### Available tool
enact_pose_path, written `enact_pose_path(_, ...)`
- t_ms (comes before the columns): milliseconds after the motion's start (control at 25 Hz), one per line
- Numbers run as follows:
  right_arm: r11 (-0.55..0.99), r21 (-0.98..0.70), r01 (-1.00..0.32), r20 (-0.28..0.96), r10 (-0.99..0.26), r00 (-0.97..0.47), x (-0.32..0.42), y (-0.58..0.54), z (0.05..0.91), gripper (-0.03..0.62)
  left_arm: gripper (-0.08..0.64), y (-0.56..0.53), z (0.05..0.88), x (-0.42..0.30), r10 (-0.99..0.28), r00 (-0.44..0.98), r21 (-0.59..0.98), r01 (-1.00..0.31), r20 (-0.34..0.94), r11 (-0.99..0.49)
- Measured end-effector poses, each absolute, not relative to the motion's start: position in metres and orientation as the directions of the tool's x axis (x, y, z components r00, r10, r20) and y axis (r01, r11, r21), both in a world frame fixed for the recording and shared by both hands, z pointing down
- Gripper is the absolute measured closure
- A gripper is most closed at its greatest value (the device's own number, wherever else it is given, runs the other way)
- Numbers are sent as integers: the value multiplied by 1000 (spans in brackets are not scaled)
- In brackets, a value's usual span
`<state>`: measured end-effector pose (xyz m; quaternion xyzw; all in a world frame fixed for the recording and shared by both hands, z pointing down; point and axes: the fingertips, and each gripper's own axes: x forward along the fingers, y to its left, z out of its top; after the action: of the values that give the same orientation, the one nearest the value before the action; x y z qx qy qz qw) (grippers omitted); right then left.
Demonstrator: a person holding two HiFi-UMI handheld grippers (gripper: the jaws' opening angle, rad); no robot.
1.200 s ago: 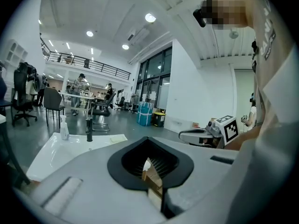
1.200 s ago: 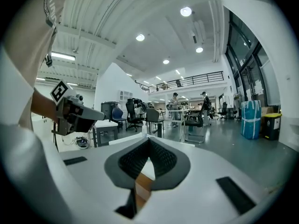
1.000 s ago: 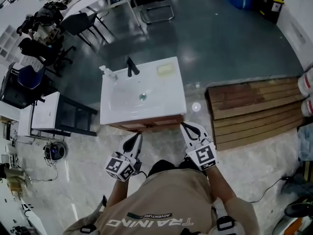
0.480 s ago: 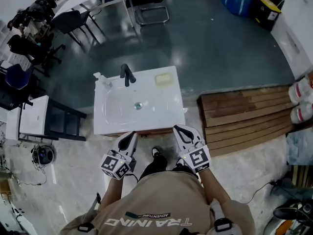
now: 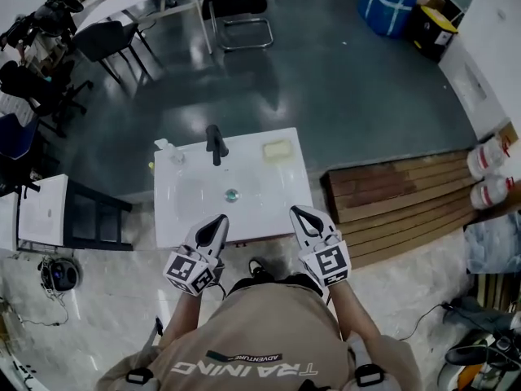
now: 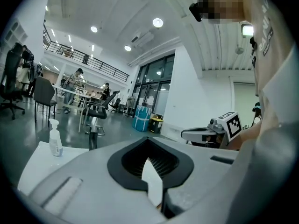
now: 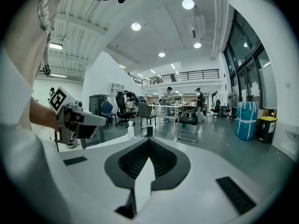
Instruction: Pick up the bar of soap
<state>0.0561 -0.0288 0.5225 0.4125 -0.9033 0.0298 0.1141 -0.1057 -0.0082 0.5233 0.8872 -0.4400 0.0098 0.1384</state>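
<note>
The pale yellow bar of soap (image 5: pixel 277 150) lies on the back right corner of the white sink unit (image 5: pixel 186 218). A black faucet (image 5: pixel 214 143) and a clear pump bottle (image 5: pixel 167 149) stand along the sink's back edge. My left gripper (image 5: pixel 218 221) and right gripper (image 5: pixel 297 213) hover side by side over the sink's front edge, both shut and empty, well short of the soap. The left gripper view shows its shut jaws (image 6: pixel 148 139), the bottle (image 6: pixel 55 137) and the right gripper (image 6: pixel 210 133). In the right gripper view the jaws (image 7: pixel 149 140) hide the soap.
A low wooden platform (image 5: pixel 391 198) lies right of the sink. A black stand with a white top (image 5: pixel 49 210) is at its left. Office chairs (image 5: pixel 236 2) and a blue wrapped drum (image 5: pixel 389 2) stand further off on the dark floor. A cable (image 5: pixel 423 320) trails at lower right.
The person has stepped up to the sink. Both grippers moved forward together, from over the floor in front of the sink to over its front edge. Jaws stayed shut.
</note>
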Motion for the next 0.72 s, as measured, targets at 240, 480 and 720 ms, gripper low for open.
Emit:
enact_pose_path(240,620,39,-784,257,-764,-591,37,-47,526,588,565,-31,530,-130,-747,650,252,-753,140,-608)
enact_pose_path(480,615,45,-787,306,-759,-575,27,-62,520,588,565,-47,533,-147,-760,636,275,-760,134,-588)
enact_pose_path(720,615,40,-788,276,-764,-583,25,-80,527,588,564,-57,536,-146,-757,638,304,-756,142,-580)
